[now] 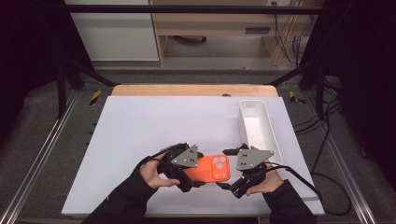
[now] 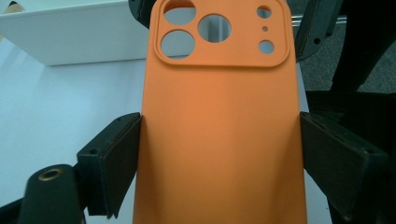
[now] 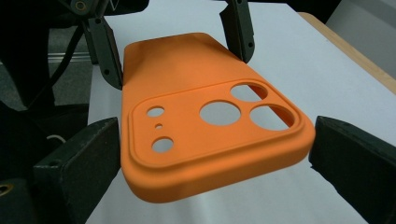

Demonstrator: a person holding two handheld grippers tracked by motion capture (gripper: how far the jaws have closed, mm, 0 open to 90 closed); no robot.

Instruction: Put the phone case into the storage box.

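The left gripper (image 2: 219, 163) has its two black jaws clamped on the long edges of an orange phone case (image 2: 219, 130), one pad (image 2: 114, 163) pressed flat on each side, so the case is gripped across its width at the plain end. The case is held level and off the white table (image 1: 140, 126), its back face up, the raised camera panel with round holes at the far end from that gripper.

The right gripper (image 3: 215, 154) sits at that camera end. Its jaws stand on either side of the case's corner: in the right gripper view the left pad (image 3: 79, 163) looks to be just touching or a hair off the edge, while the other pad stands clear with a gap of table showing, so this gripper is released rather than gripping.

From the high view, the case (image 1: 210, 168) hangs between the two hands near the front edge of the table, the left gripper (image 1: 184, 161) at its plain end and the right gripper (image 1: 233, 168) at its camera end. A white oblong bin (image 1: 268, 128) stands on the table just beyond the case, behind the right gripper's grey plate.
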